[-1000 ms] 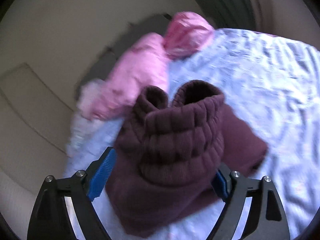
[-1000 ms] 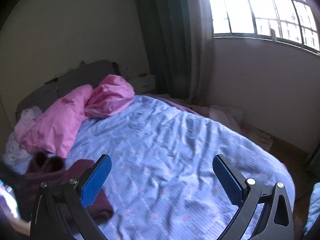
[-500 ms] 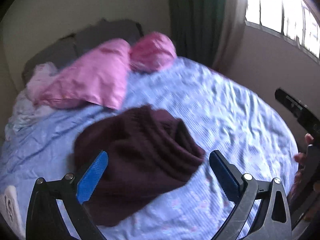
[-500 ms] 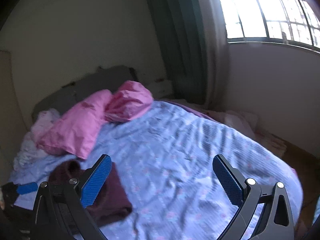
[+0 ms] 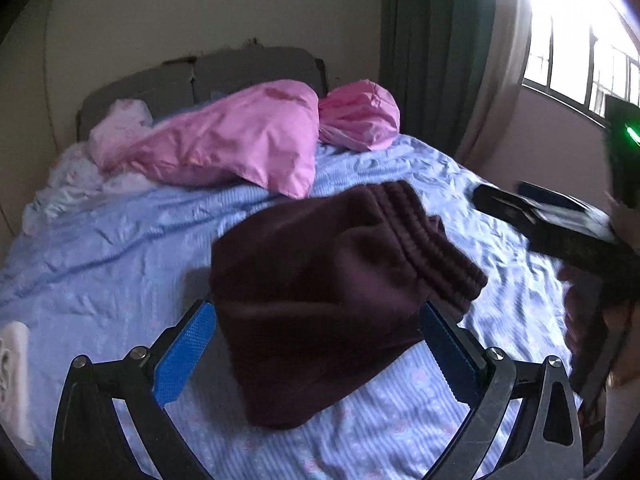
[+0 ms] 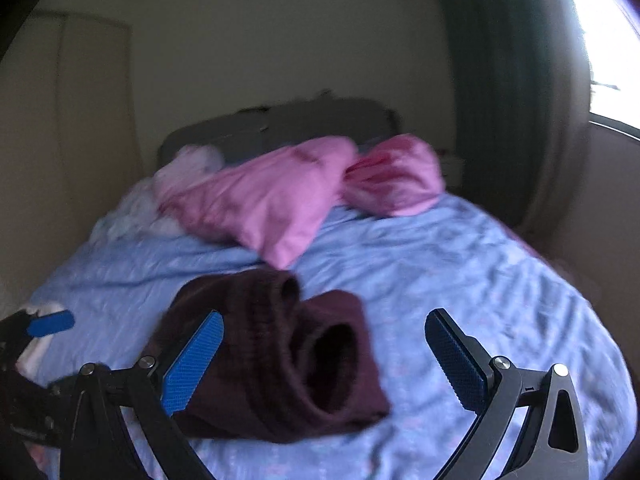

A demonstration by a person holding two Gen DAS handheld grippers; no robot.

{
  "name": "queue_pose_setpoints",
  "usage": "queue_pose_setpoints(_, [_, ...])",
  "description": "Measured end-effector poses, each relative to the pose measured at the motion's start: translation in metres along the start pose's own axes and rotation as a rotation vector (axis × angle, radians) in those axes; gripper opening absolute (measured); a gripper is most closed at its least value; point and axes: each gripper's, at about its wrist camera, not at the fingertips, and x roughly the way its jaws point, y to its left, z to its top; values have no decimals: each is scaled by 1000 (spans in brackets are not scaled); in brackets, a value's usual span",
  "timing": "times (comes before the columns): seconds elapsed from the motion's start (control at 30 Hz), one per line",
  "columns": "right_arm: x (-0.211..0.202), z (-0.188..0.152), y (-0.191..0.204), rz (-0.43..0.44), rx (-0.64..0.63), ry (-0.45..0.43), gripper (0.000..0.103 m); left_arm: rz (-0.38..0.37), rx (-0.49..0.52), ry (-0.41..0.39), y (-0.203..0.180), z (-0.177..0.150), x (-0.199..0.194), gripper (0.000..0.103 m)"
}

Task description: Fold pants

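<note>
The dark maroon pants (image 5: 320,288) lie in a folded bundle on the light blue bedsheet (image 5: 100,248), ribbed waistband toward the right in the left wrist view. They also show in the right wrist view (image 6: 280,360), waistband openings facing the camera. My left gripper (image 5: 316,344) is open and empty, hovering just in front of the bundle. My right gripper (image 6: 324,356) is open and empty, above the bundle's right part. The right gripper's body shows at the right edge of the left wrist view (image 5: 560,232). The left gripper's blue pad shows at far left in the right wrist view (image 6: 52,324).
Two pink pillows (image 5: 240,144) (image 5: 360,116) and white crumpled bedding (image 5: 80,168) lie at the head of the bed by a grey headboard (image 5: 240,72). A dark green curtain (image 5: 420,48) and a bright window (image 5: 580,40) stand at the right. A white object (image 5: 12,368) lies at the bed's left edge.
Both grippers have pulled back from the pants and turned toward the head of the bed. The pants now lie free on the sheet between them, further from the left gripper.
</note>
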Motion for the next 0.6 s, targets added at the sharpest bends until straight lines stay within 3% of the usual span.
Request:
queue_pose_setpoints(0.17, [63, 9, 10, 95, 30, 135, 100, -1, -39, 29, 14, -21, 25, 103])
queue_pose_setpoints(0.3, [102, 10, 9, 129, 90, 218, 78, -18, -102, 63, 33, -35, 43, 103])
queue_pose_setpoints(0.43, [129, 6, 17, 190, 109, 294, 69, -18, -132, 84, 40, -46, 52, 103])
queue_pose_setpoints(0.5, [139, 3, 26, 215, 82, 330, 41, 9, -110, 114, 38, -54, 62, 103])
queue_pose_setpoints(0.53, [143, 2, 31, 224, 70, 344, 40, 13, -109, 125, 36, -57, 65, 103])
queue_pose_setpoints(0.6, [141, 3, 37, 204, 16, 340, 27, 8, -113, 151, 36, -65, 72, 103])
